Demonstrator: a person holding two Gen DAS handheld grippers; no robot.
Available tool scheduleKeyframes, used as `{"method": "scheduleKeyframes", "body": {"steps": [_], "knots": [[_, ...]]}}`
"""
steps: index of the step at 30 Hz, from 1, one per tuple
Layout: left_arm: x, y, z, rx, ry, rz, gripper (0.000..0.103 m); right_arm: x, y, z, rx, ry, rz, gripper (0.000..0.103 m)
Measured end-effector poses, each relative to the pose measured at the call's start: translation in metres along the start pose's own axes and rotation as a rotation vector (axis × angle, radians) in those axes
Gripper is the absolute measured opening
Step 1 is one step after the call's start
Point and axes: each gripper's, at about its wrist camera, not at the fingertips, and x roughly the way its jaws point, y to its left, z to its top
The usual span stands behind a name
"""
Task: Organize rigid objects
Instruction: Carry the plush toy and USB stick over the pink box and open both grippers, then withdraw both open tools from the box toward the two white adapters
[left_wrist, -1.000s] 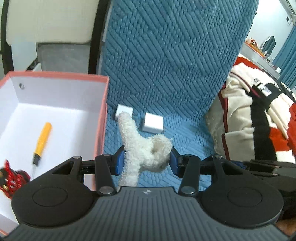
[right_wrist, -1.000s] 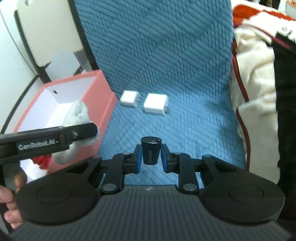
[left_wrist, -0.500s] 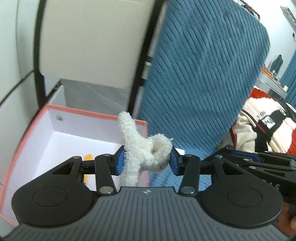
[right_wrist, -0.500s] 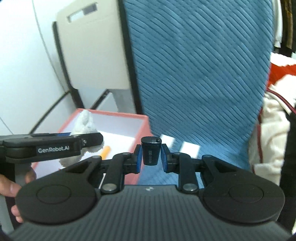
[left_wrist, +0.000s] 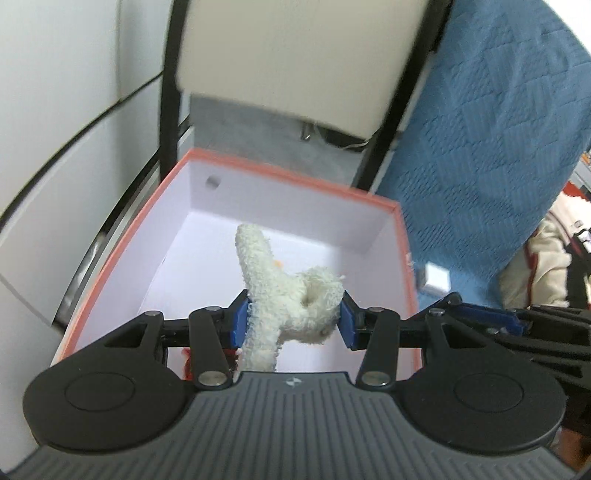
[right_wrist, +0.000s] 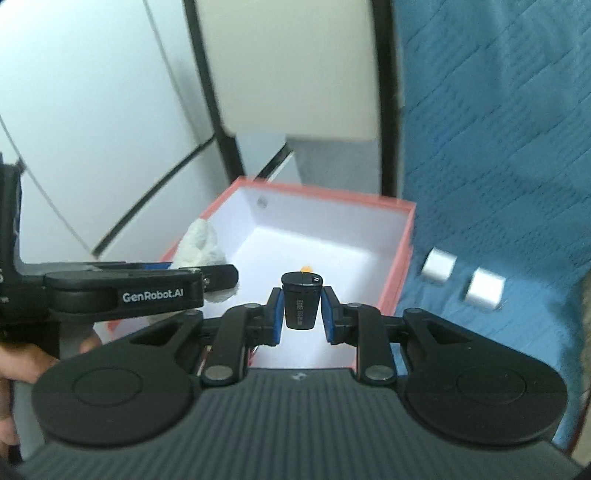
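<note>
1. White fuzzy toy is pinched between the blue pads of the left gripper, above the open pink box. Its lower end is cut off behind the gripper body.
2. Small black cylinder is clamped in the narrow jaws of the right gripper, also over the box; its printed text is unreadable.
3. Inside the box, only an orange tip and a red sliver show; the rest is hidden.
4. Two white blocks lie blurred on the blue quilt, outside the box.
5. A second ago both grippers were over the quilt; now over the box, grips unchanged.
</note>
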Motion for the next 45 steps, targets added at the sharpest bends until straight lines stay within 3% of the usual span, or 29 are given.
{"method": "scheduleKeyframes", "body": {"steps": [10,20,31,45], "knots": [[0.020,0.042,-0.039,-0.065,0.096,0.007,0.054,0.039,0.017,-0.041,-0.006,0.111,-0.007,0.025],[0.027,0.040,-0.045,-0.056,0.118,0.032,0.059,0.047,0.015,-0.050,-0.007,0.136,-0.008,0.027],[-0.021,0.021,-0.027,-0.051,-0.027,-0.009,0.062,0.006,0.001,-0.036,0.020,0.012,-0.014,0.027],[-0.064,-0.046,-0.028,0.045,-0.156,-0.086,0.065,-0.057,-0.028,-0.041,0.006,-0.138,-0.068,0.028]]}}
